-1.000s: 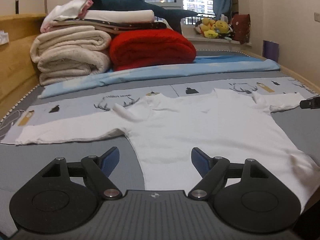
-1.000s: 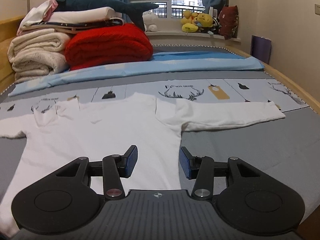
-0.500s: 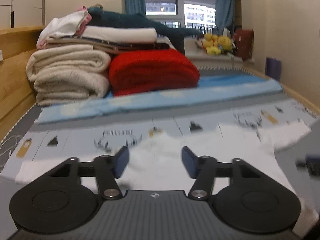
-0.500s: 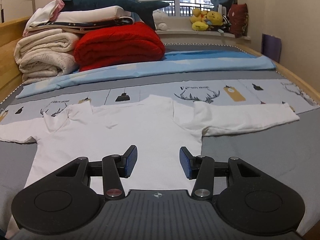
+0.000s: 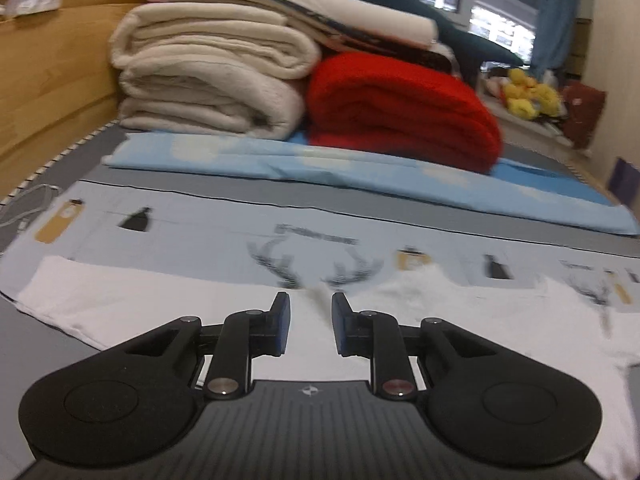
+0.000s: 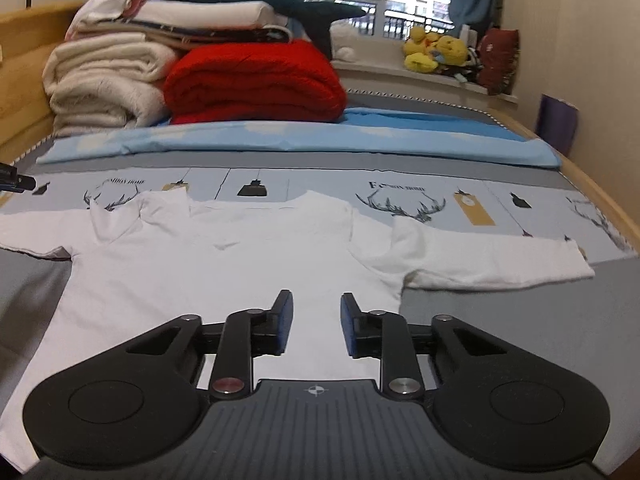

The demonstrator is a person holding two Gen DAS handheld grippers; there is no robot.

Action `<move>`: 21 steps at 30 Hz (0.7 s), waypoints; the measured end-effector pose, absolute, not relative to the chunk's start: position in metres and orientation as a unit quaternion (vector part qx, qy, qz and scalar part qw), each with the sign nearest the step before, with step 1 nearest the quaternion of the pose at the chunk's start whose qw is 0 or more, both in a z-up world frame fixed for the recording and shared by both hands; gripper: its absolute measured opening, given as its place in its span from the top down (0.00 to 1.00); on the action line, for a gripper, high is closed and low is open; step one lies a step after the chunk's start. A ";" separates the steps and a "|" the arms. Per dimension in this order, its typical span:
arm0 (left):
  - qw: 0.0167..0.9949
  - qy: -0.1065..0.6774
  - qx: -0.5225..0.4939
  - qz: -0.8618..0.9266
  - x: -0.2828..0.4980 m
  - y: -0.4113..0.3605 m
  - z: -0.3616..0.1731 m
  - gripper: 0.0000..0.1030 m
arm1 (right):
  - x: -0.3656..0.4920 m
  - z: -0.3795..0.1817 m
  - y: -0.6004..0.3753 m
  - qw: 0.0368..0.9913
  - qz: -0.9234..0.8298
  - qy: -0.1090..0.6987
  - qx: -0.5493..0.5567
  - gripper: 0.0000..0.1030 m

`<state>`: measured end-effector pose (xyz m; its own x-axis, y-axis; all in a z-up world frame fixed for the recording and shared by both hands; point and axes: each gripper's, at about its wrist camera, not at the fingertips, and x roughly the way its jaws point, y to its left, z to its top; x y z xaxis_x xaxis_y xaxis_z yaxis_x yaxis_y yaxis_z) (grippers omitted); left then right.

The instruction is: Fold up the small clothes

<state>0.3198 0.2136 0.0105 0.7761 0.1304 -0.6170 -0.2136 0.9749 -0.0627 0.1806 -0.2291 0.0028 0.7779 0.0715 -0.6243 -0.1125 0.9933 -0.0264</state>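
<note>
one white long-sleeved top laid flat on the grey printed bedsheet, neck toward the far end, both sleeves stretched out to the sides; left sleeve lying straight along the sheet, right sleeve reaching toward the wooden bed rail; left gripper low over the top near the left shoulder, blue pads parted with a narrow gap, a small raised fold of white cloth showing just beyond the gap, whether the pads touch it cannot be told as the view is blurred; right gripper low over the lower middle of the top's body, pads released and apart, nothing between them; far-left rear of bed: cream folded blankets stacked against the wooden headboard, with folded white and pink linens on top; beside them to the right, a red folded blanket; a dark teal plush lying across the top of the pile; a light blue sheet folded in a band across the bed in front of the stacks; far right on the window sill, yellow plush toys and a dark red bag
</note>
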 end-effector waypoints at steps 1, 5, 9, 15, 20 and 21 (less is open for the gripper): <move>0.939 0.321 -0.064 0.102 0.322 0.221 0.008 0.76 | 0.192 0.009 -0.223 0.941 0.051 0.333 -0.033 0.75; 0.928 0.329 -0.099 0.145 0.329 0.269 -0.010 0.76 | 0.248 0.030 -0.196 0.944 0.074 0.320 -0.008 0.74; 0.910 0.334 -0.145 0.197 0.318 0.327 -0.031 0.76 | 0.291 0.025 -0.167 0.949 0.104 0.297 0.008 0.74; 0.866 0.328 -0.245 0.286 0.303 0.419 -0.057 0.74 | 0.322 -0.020 -0.139 0.930 0.138 0.340 -0.005 0.75; 0.824 0.310 -0.343 0.327 0.293 0.478 -0.078 0.58 | 0.339 -0.024 -0.136 0.924 0.149 0.353 -0.013 0.75; 0.817 0.308 -0.357 0.331 0.292 0.486 -0.083 0.58 | 0.342 -0.026 -0.137 0.922 0.148 0.358 -0.009 0.75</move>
<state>0.2921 0.4863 -0.0829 0.5905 0.3213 -0.7403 -0.7614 0.5259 -0.3791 0.3420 -0.1366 -0.0263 0.6994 0.2669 -0.6631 -0.2801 0.9558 0.0893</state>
